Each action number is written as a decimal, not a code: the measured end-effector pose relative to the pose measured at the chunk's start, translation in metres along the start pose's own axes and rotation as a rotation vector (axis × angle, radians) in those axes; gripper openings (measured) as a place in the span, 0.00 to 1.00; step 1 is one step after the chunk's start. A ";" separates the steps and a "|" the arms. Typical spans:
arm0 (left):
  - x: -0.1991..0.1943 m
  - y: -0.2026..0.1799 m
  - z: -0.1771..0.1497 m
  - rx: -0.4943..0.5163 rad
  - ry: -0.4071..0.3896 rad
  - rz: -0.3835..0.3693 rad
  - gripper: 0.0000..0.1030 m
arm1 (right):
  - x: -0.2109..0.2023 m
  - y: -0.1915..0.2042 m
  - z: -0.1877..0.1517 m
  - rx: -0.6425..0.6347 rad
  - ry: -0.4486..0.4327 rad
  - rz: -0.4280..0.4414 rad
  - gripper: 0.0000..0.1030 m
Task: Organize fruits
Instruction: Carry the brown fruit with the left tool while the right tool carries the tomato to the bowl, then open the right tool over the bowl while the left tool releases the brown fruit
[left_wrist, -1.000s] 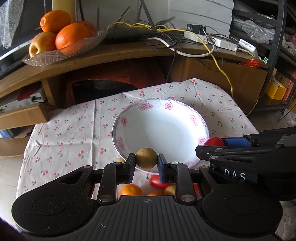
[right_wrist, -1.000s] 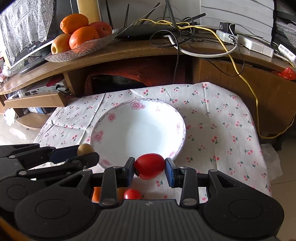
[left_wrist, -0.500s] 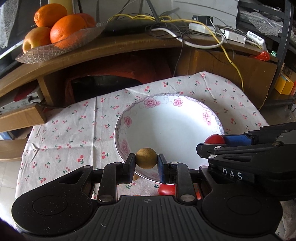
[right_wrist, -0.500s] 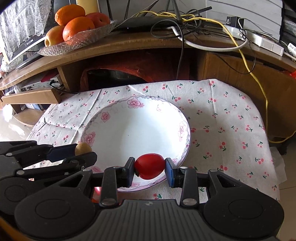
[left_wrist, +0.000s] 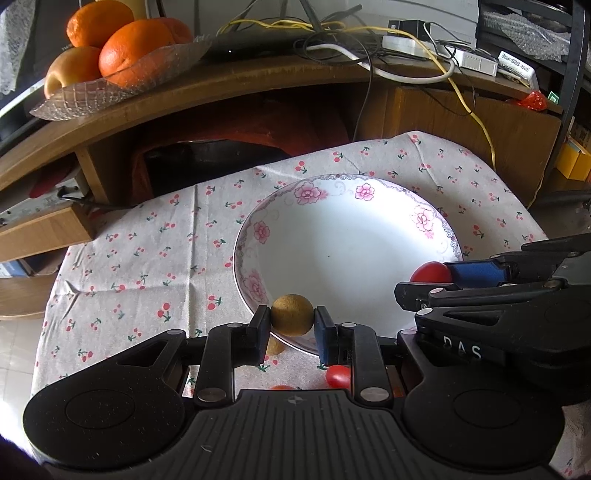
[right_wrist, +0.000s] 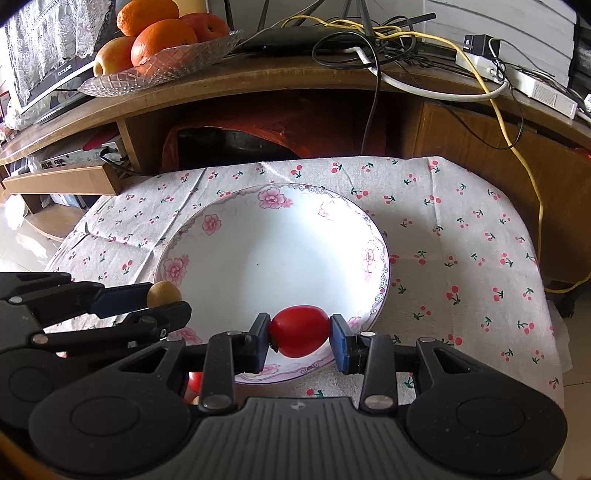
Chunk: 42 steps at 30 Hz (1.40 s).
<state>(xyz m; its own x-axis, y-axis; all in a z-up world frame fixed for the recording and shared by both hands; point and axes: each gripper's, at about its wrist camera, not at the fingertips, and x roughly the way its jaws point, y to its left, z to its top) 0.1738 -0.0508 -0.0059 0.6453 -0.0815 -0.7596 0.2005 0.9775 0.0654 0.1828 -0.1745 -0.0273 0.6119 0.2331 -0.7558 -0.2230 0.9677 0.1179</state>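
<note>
My left claw (left_wrist: 291, 326) pinches a brown fruit (left_wrist: 291, 314) and my right claw (right_wrist: 300, 336) a tomato (right_wrist: 299, 331), both seemingly just over the bowl (right_wrist: 221, 229) near rim, so I carry them inward before letting go.

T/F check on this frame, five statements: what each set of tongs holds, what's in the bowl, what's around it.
1. The left tongs grip a brown round fruit. True.
2. The right tongs are open with nothing in them. False: they are shut on a red tomato.
3. The floral bowl already holds fruit. False: it holds none.
4. The bowl sits on a cherry-print cloth. True.
5. The glass dish on the shelf holds bananas. False: oranges and an apple.
</note>
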 end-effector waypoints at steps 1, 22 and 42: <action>0.000 0.000 0.000 -0.001 0.000 0.000 0.31 | 0.000 0.000 0.000 0.000 0.000 0.000 0.36; -0.004 0.004 0.001 -0.010 -0.008 0.022 0.41 | -0.002 0.000 0.001 -0.003 -0.020 -0.004 0.37; -0.032 0.001 -0.002 0.014 -0.060 0.039 0.45 | -0.026 0.011 -0.001 -0.022 -0.071 -0.034 0.37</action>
<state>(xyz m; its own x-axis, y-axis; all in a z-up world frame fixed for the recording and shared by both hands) 0.1525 -0.0467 0.0171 0.6958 -0.0552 -0.7162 0.1842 0.9774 0.1037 0.1637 -0.1697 -0.0075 0.6714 0.2069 -0.7117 -0.2173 0.9730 0.0778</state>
